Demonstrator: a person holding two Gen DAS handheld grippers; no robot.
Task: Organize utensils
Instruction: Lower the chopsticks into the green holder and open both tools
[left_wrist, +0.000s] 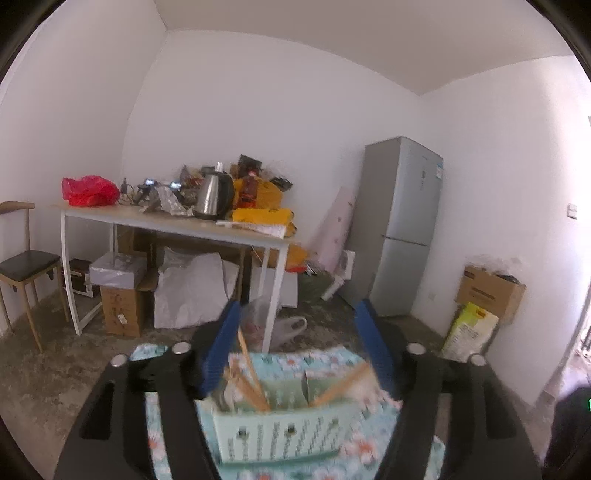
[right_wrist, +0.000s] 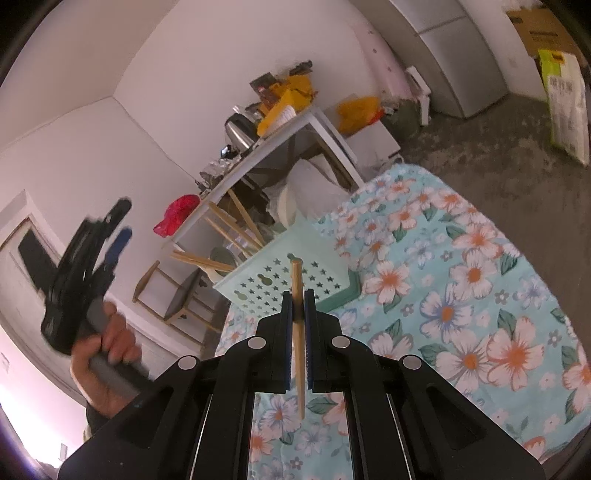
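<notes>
While your right gripper (right_wrist: 298, 295) pinches a single wooden chopstick (right_wrist: 298, 332) upright between its blue pads, the pale green perforated basket (right_wrist: 291, 280) stands just beyond it at 12 o'clock on the floral tablecloth (right_wrist: 461, 295). More chopsticks (right_wrist: 236, 229) lean out of the basket toward 10 o'clock. Your left gripper (left_wrist: 301, 332) is spread wide with nothing between its fingers, raised above the basket (left_wrist: 277, 435); from the right wrist it appears blurred at 9 o'clock.
</notes>
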